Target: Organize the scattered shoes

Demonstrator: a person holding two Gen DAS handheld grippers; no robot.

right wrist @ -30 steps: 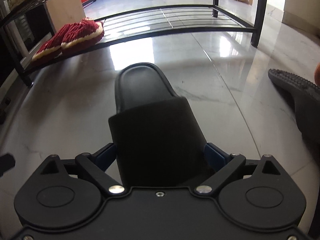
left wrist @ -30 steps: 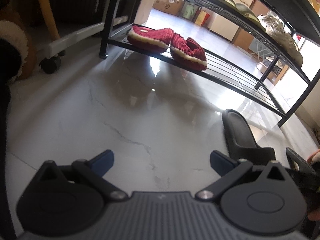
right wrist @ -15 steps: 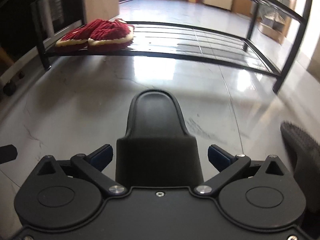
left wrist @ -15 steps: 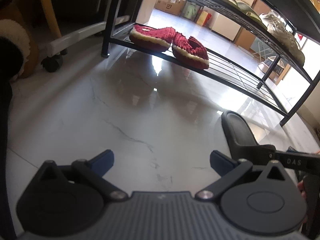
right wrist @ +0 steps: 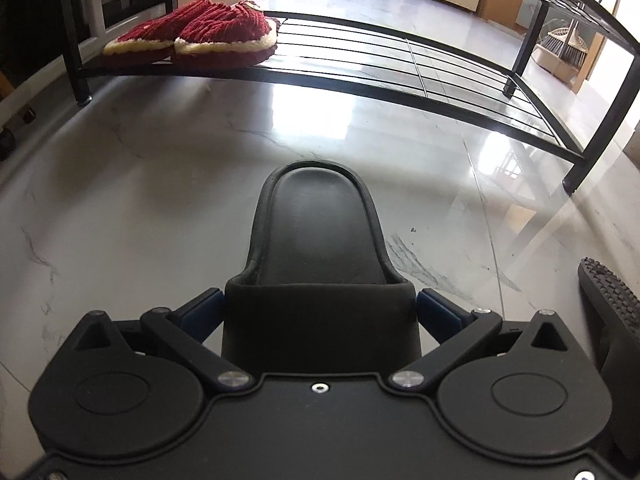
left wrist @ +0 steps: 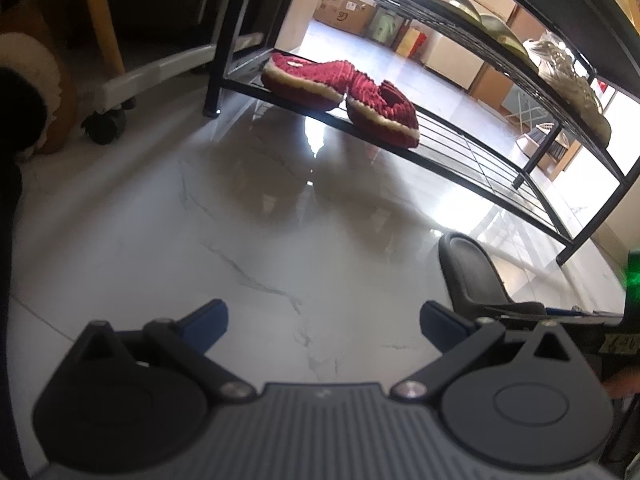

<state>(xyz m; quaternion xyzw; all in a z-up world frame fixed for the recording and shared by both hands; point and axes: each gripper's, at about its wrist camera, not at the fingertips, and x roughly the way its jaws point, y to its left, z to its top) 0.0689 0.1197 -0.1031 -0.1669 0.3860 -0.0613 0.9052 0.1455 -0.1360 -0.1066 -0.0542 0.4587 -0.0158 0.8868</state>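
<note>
Left hand-held gripper (left wrist: 322, 322): ribbed grey body, black rounded housings, black linkage bars, silver screws, blue fingertip pads (left wrist: 206, 320). Right hand-held gripper (right wrist: 319, 312): smooth black body, same black linkages, silver screws, blue pads (right wrist: 438, 314).

Right tool (right wrist: 319, 312) closed around black slide sandal (right wrist: 318, 240), blue pads touching strap sides. Beyond sandal: shoe rack (right wrist: 400, 80), red slippers (right wrist: 196, 34) on lowest shelf, left end. Second black sole (right wrist: 612, 300) right of sandal.
</note>
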